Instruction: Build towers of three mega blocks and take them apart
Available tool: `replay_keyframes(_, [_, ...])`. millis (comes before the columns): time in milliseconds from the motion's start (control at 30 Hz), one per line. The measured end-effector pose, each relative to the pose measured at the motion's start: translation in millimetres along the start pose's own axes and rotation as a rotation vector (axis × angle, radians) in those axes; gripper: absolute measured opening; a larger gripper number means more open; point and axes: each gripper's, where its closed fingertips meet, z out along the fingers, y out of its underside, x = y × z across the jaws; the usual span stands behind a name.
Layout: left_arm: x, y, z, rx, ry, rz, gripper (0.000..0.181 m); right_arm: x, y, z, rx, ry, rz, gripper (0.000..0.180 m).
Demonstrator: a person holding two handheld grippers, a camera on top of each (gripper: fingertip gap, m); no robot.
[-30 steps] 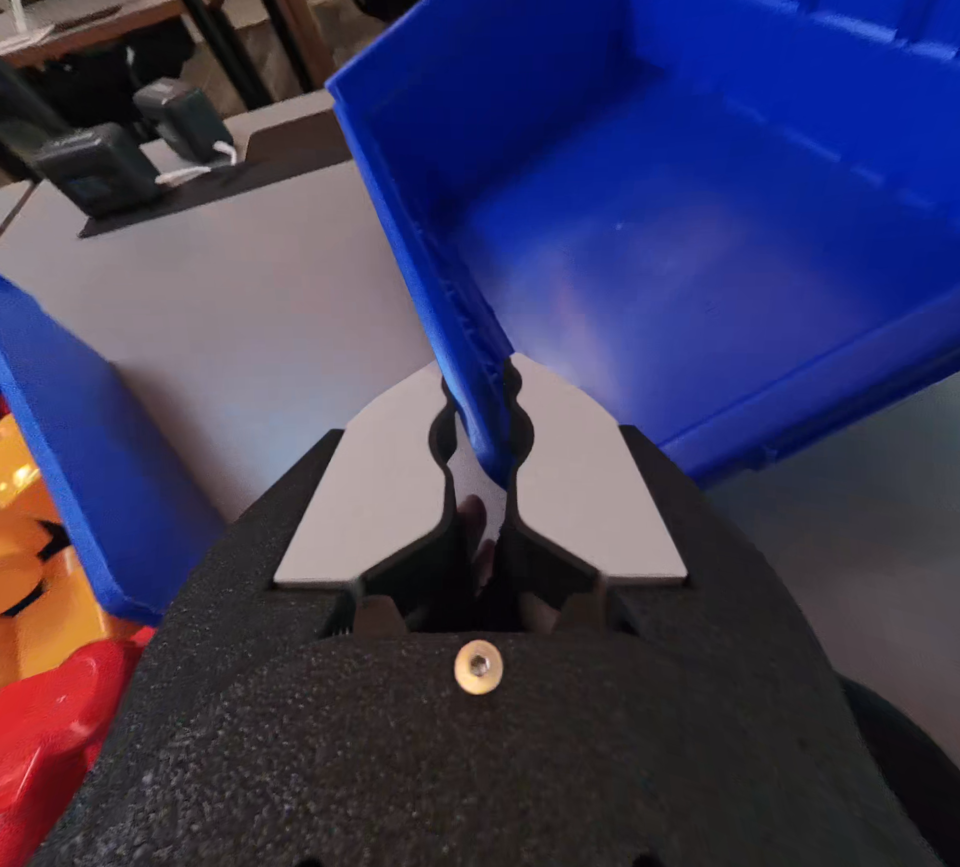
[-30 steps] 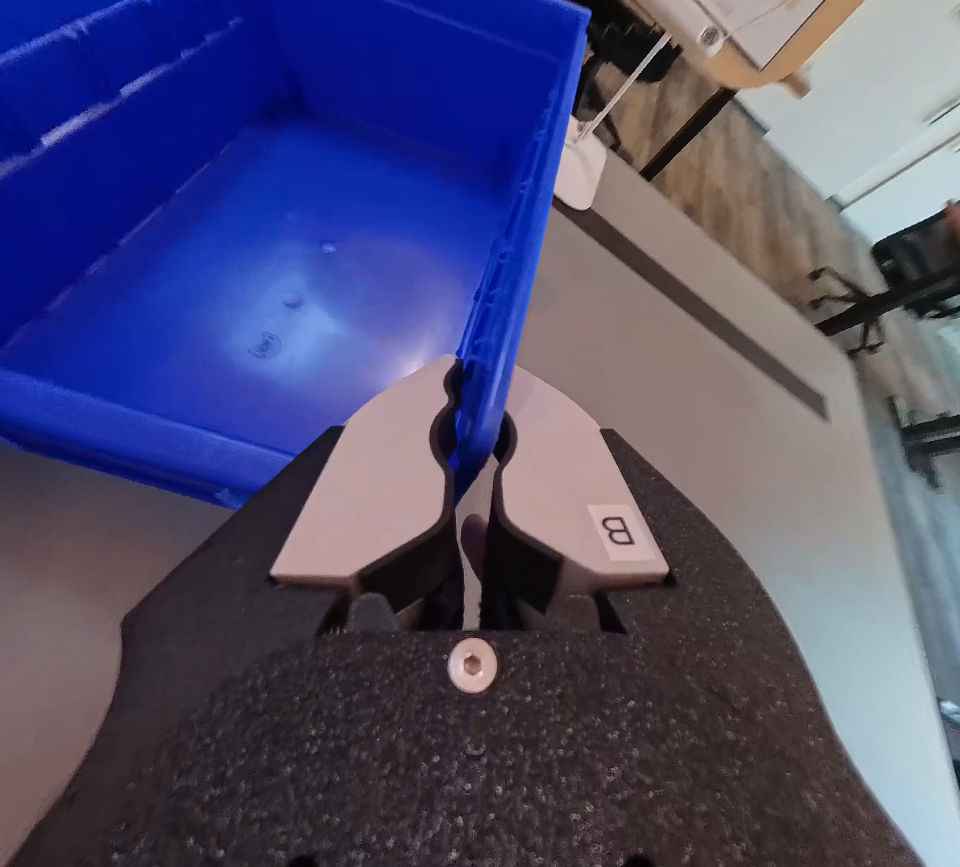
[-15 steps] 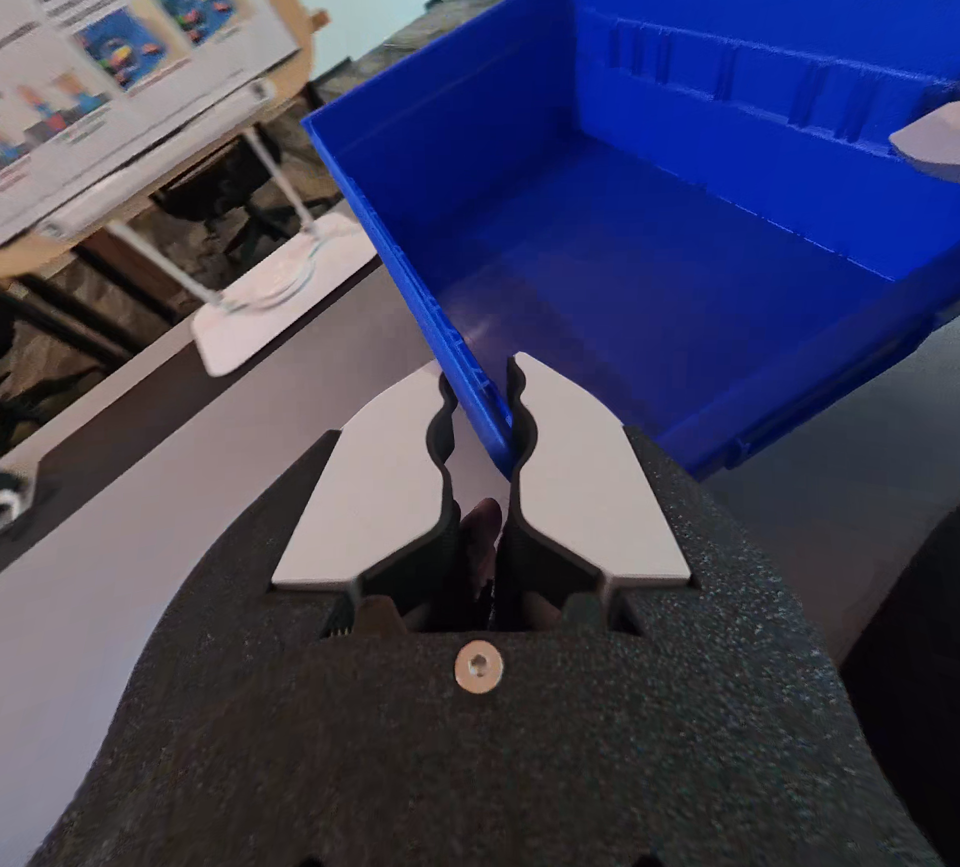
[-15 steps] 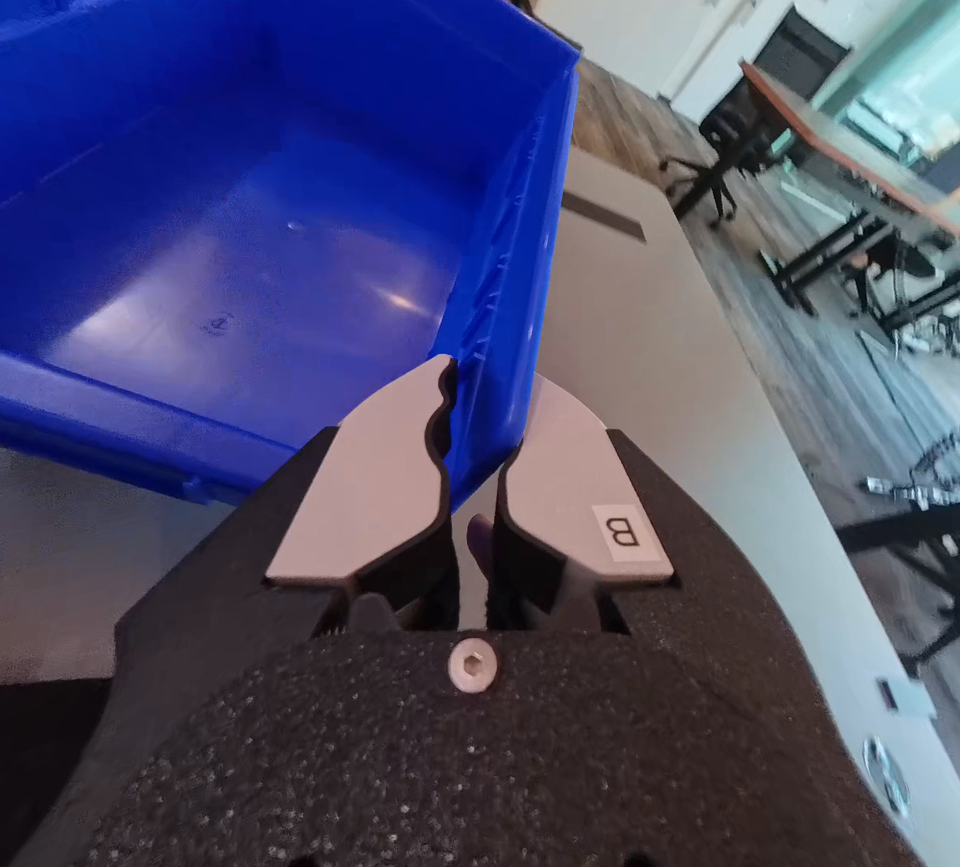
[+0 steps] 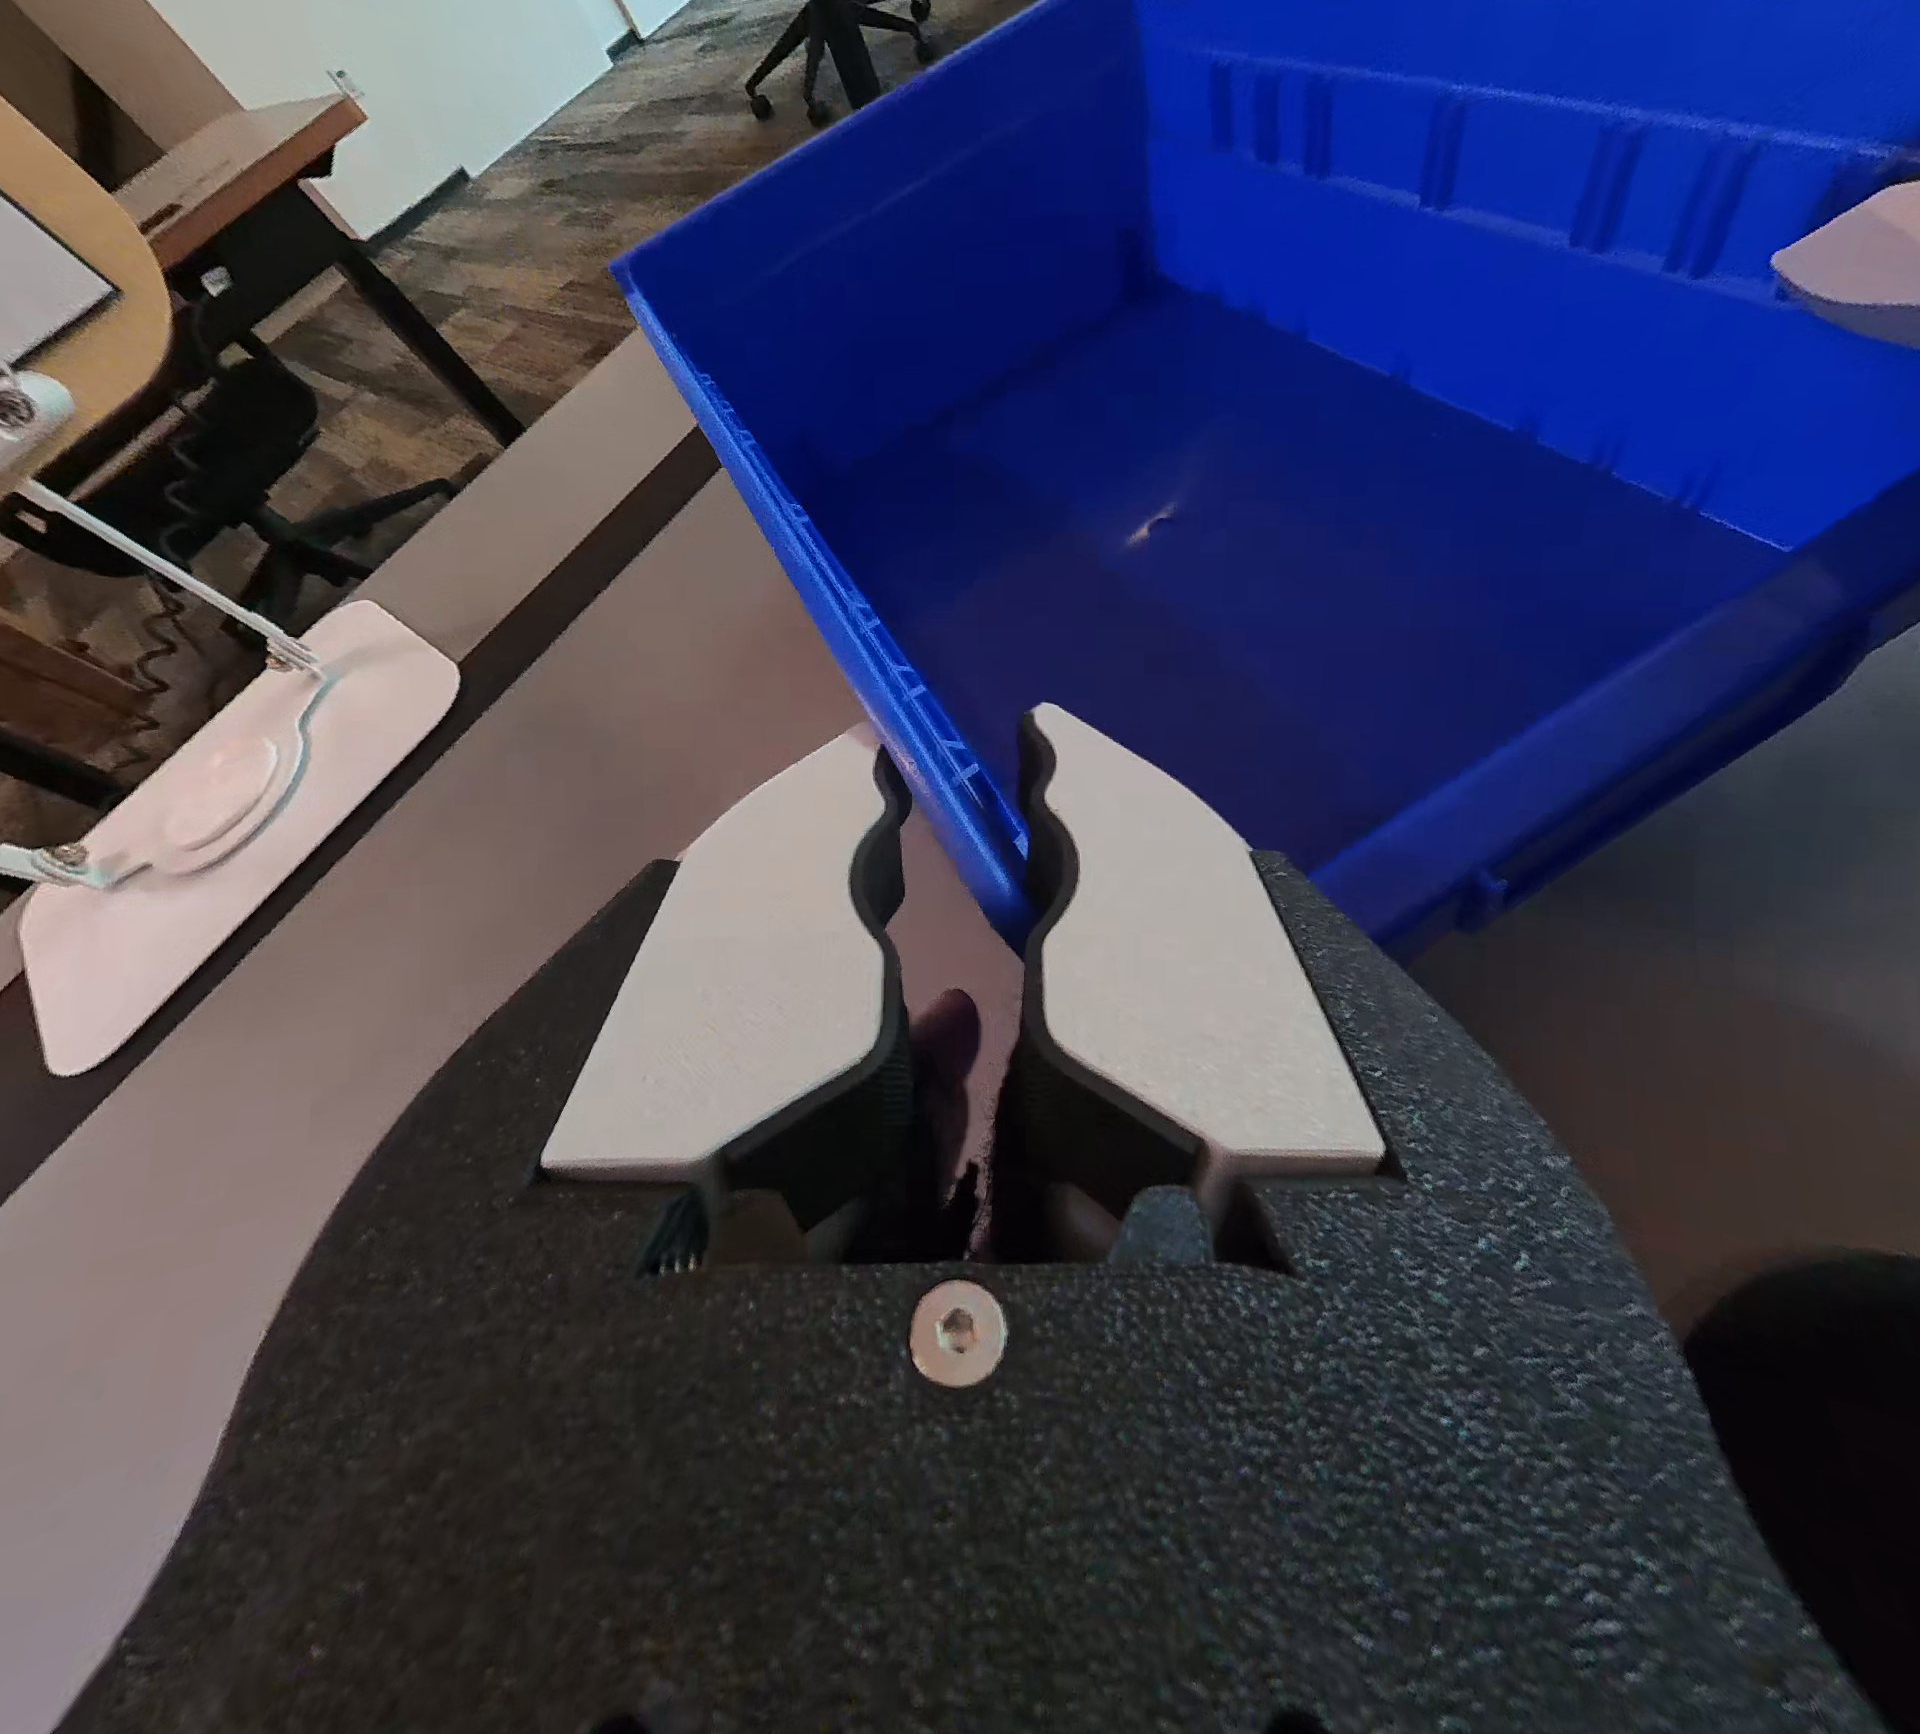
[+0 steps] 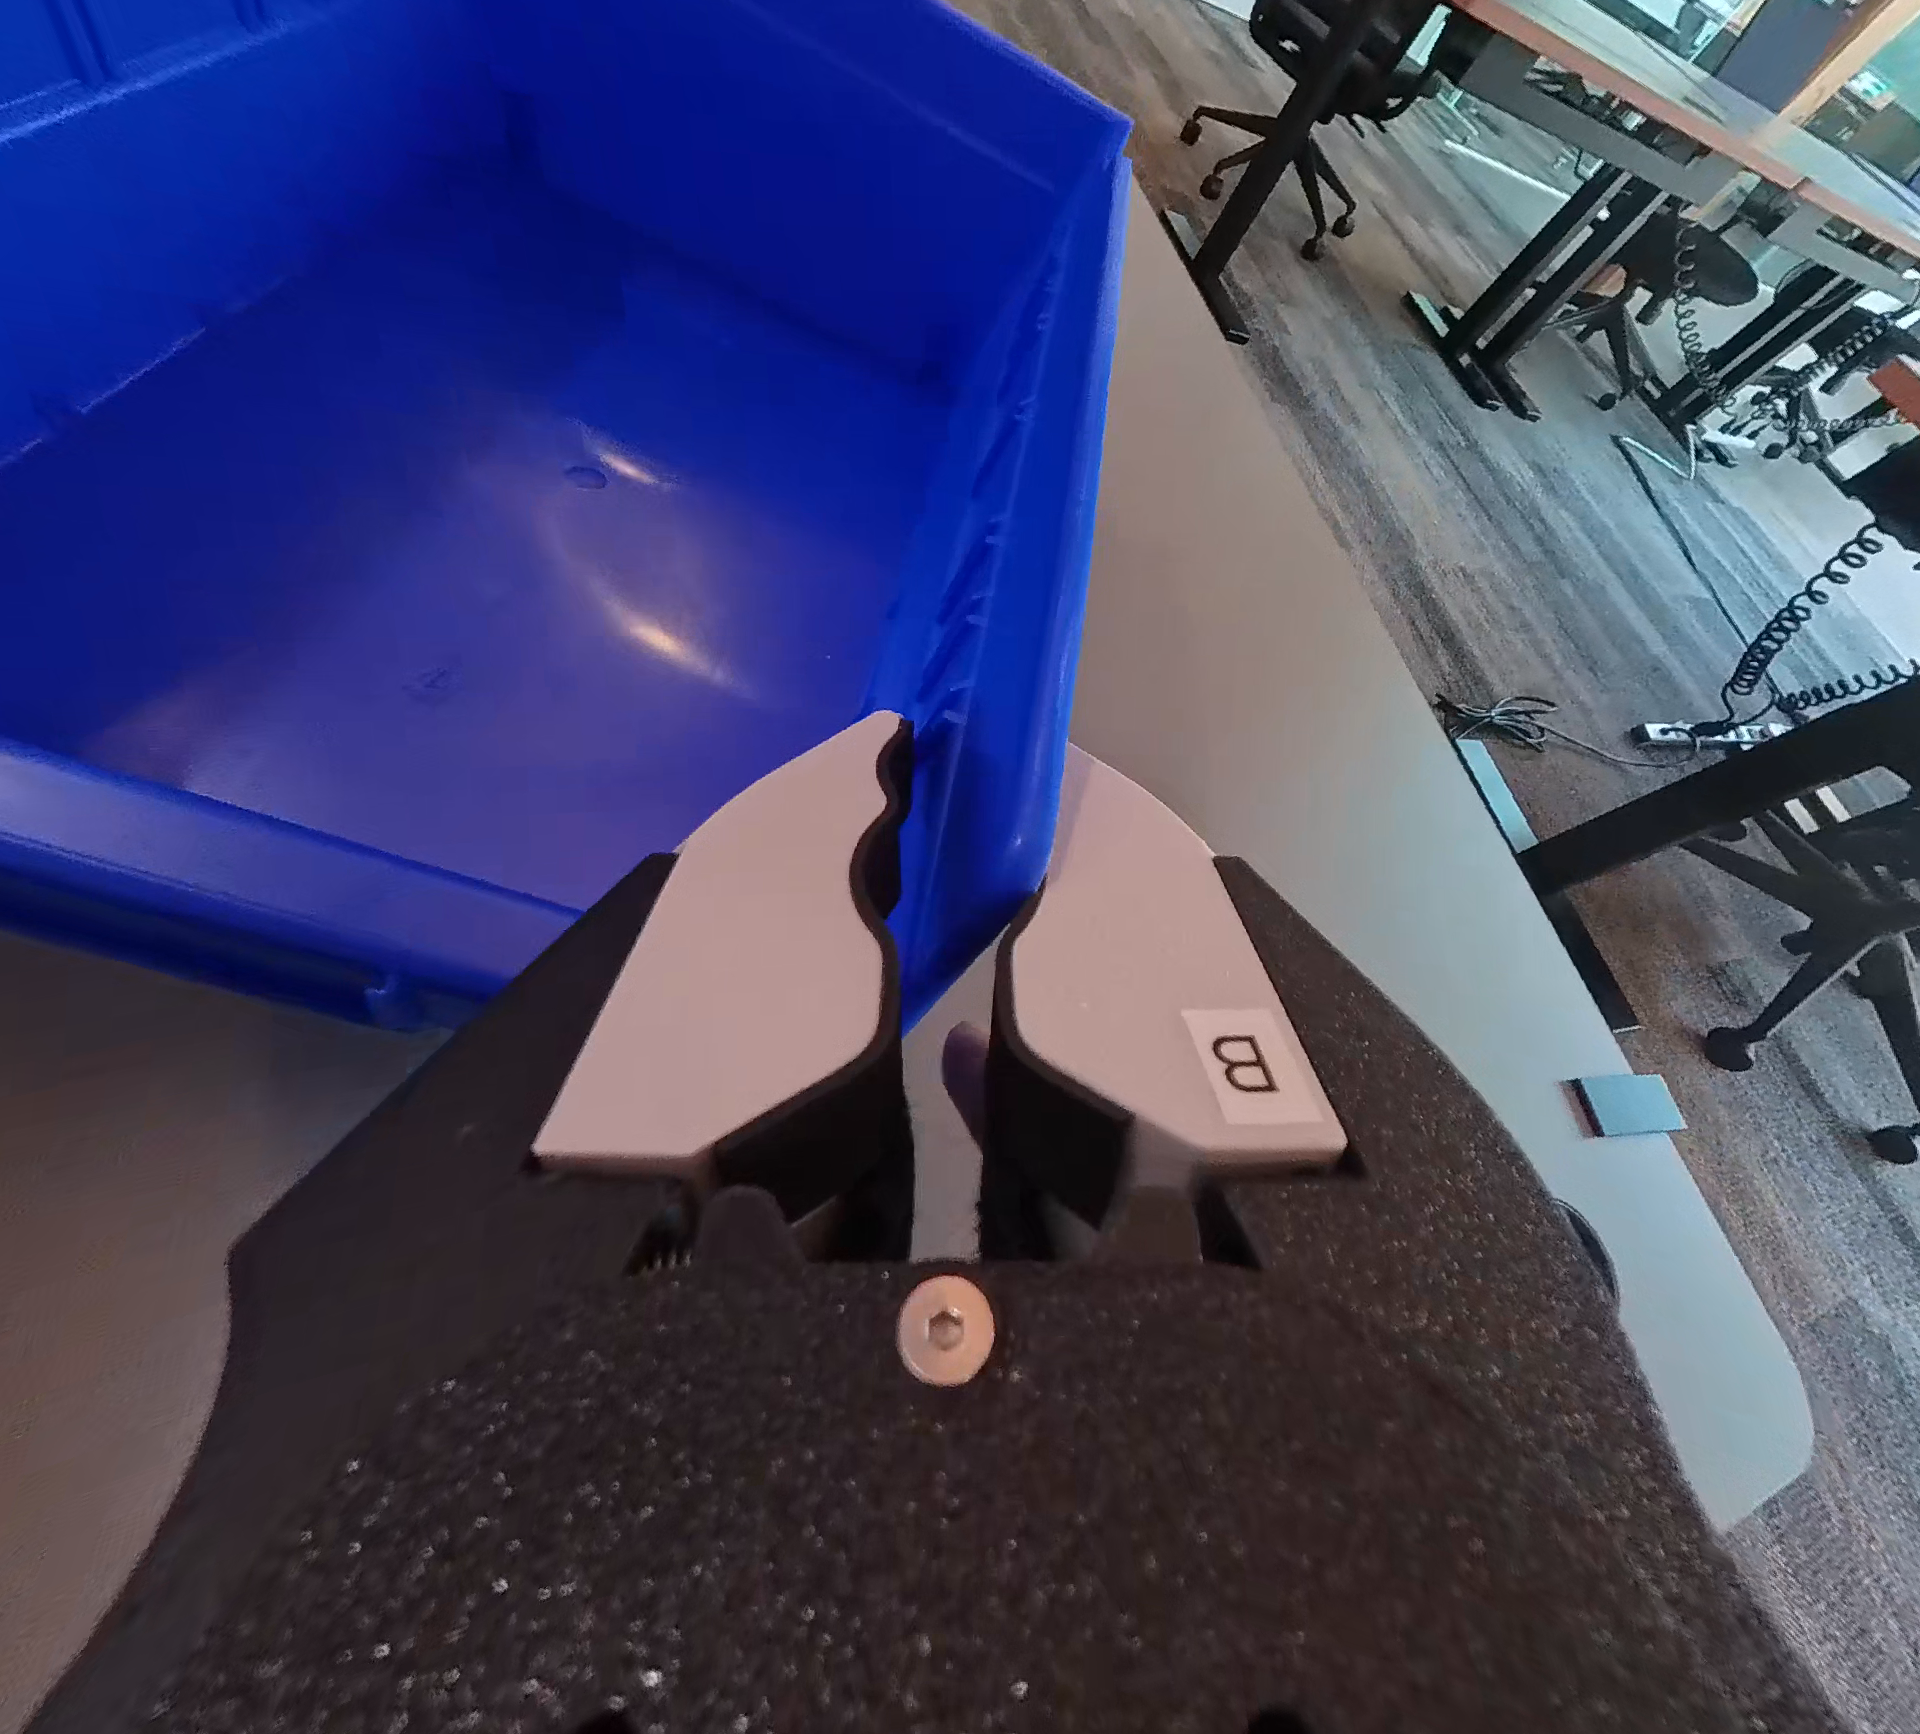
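An empty blue plastic bin (image 5: pixel 1351 541) fills both views; no mega blocks show. My left gripper (image 5: pixel 961 785) is shut on the bin's left side wall near its front corner. My right gripper (image 6: pixel 987 749) is shut on the bin's right side wall (image 6: pixel 997 541), also near the front corner. The bin's floor (image 6: pixel 416 541) is bare and glossy. One finger of the right gripper shows at the far right of the left wrist view (image 5: pixel 1860 282). The bin looks held tilted over the grey table.
The grey table (image 5: pixel 468 905) runs under the bin; its right edge (image 6: pixel 1475 853) drops to the floor. A white flat stand base (image 5: pixel 239 832) lies at the left. A small blue-grey square (image 6: pixel 1626 1105) lies near the right edge. Desks and office chairs (image 6: pixel 1351 22) stand beyond. About 20 cm separates my left fingertips from my right. About 25 cm separates my right fingertips from the small blue-grey square (image 6: pixel 1626 1105).
Both grippers have swung round to the right with the bin held between them. The second bin with yellow and red blocks has left the left wrist view. Both grips are unchanged.
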Motion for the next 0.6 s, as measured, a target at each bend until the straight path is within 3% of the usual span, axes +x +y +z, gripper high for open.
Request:
replay_keyframes(67, [0.9,6.1,1.8,-0.011,0.006,0.010,0.028,0.9,0.6,2.3,0.027,-0.001,0.007,0.015])
replay_keyframes(100, [-6.0,5.9,0.4,0.007,-0.038,0.034,0.034,4.0,-2.8,1.4,0.066,0.012,0.003,0.025])
replay_keyframes(167, [-23.2,1.8,-8.0,0.042,-0.118,0.082,0.053,12.2,-11.8,-1.9,0.157,0.045,-0.034,0.065])
replay_keyframes(333, [-64.0,-21.8,-49.7,0.169,-0.178,-0.052,0.082,17.0,-26.1,-14.4,0.193,0.011,0.011,0.095])
replay_keyframes(433, [-96.1,-54.4,-98.2,0.341,-0.234,-0.094,0.097,12.8,-62.1,-33.6,0.309,-0.021,0.042,0.096])
replay_keyframes(600, [-158.6,-105.3,-205.1,0.576,-0.405,-0.065,0.103,-23.3,-157.4,-75.7,0.546,-0.214,0.088,0.071])
